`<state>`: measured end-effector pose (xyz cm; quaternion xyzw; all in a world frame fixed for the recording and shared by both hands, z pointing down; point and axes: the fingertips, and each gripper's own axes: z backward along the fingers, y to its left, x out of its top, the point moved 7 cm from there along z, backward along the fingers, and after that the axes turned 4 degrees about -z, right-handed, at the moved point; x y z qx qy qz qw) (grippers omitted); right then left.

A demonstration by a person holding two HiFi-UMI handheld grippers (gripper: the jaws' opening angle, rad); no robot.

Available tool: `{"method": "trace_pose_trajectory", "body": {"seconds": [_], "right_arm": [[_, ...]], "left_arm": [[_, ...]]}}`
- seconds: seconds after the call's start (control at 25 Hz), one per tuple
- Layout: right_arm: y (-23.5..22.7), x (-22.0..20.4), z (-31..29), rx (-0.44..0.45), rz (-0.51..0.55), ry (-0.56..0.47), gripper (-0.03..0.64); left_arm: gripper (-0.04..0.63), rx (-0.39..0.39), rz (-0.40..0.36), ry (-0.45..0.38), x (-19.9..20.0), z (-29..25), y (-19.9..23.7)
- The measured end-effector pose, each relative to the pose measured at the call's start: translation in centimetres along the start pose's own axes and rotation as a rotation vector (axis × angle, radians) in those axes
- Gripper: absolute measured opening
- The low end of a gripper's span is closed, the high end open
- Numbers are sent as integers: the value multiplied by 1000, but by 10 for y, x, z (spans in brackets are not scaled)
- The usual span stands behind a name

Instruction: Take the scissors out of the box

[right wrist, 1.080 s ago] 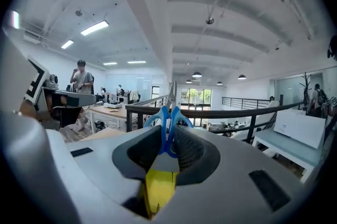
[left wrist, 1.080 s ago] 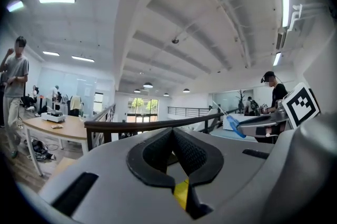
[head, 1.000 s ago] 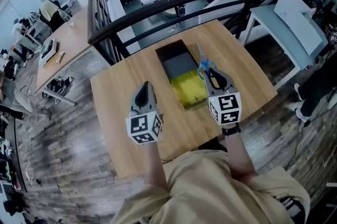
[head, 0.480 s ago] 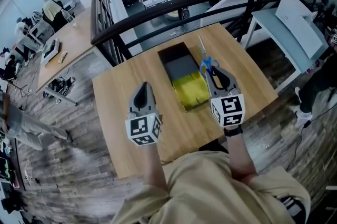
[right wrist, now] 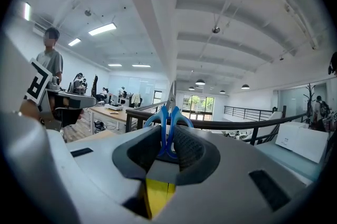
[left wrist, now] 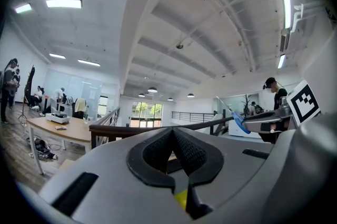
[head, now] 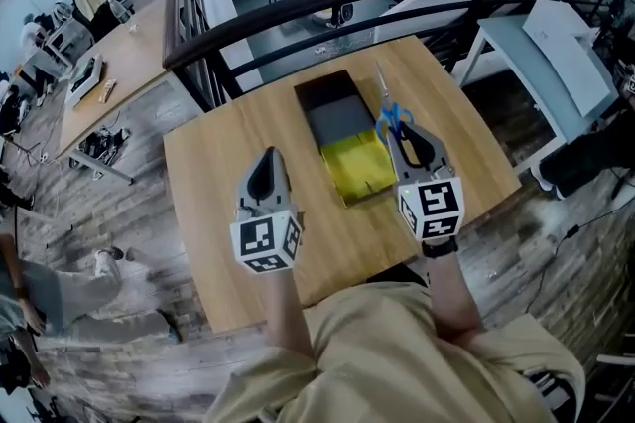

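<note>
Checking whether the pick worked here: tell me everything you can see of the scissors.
The scissors have two blue looped handles, plastic by the look, and slim grey metal blades lying shut together. The right gripper is clamped on the handles, its jaws pressing the loops from either side; nothing else touches them. They lie flat, blades pointing away from the person. In the head view they are out of the box, just to its right, over the wooden table.

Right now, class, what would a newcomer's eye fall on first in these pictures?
The blue-handled scissors, clamped by their handles in the right gripper, blades pointing away from the person. Just left of them in the head view, an open black box with a yellow inside end lies on the wooden table. The left gripper is shut and empty.
</note>
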<state>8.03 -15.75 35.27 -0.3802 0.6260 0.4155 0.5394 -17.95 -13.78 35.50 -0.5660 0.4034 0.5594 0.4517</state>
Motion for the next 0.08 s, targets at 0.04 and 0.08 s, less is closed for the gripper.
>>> {"method": "trace_pose_trajectory", "body": {"seconds": [0.04, 0.08], "right_arm": [[0, -1, -4, 2, 2, 4, 77], [0, -1, -9, 4, 3, 7, 77]], "left_arm": [[5, 4, 1, -2, 0, -3, 3], [5, 7, 3, -5, -1, -7, 6]]}}
